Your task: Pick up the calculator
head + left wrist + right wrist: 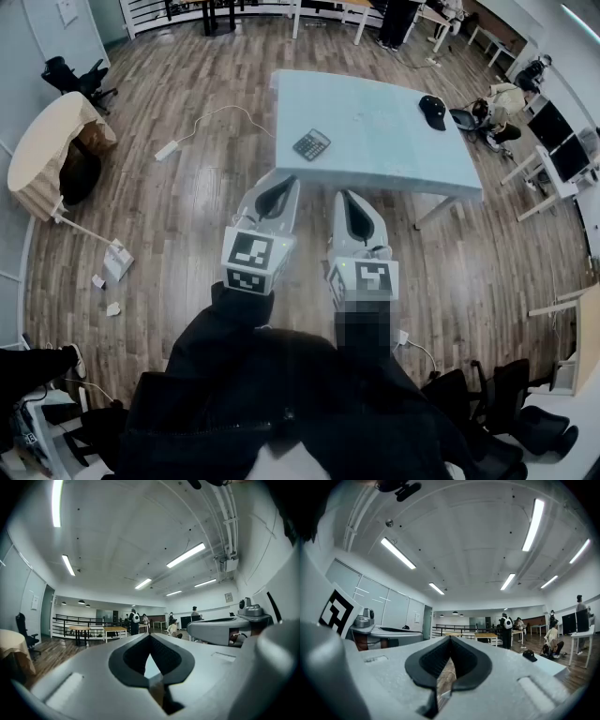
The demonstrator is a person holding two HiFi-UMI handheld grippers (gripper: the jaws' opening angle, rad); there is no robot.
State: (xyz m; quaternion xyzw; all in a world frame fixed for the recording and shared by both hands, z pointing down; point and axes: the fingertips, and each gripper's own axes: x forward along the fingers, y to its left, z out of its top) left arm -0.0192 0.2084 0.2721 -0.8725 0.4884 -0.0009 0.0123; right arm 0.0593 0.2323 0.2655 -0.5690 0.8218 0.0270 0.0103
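The dark calculator (311, 143) lies on the near left part of a light blue table (394, 150). Both grippers are held level over the wooden floor, short of the table's near edge. My left gripper (279, 186) points toward the table's left corner, its jaws shut with nothing between them. My right gripper (350, 201) sits beside it, also shut and empty. In the left gripper view the left gripper (150, 637) shows its pads meeting at the tip. The right gripper (450, 638) looks the same in the right gripper view. Neither gripper view shows the calculator.
A black cap (432, 111) lies at the table's far right, also seen as the cap (529, 655). A white power strip (166, 150) with its cable lies on the floor to the left. A cloth-covered round table (42, 150) stands far left. A person (502, 103) sits on the floor at right.
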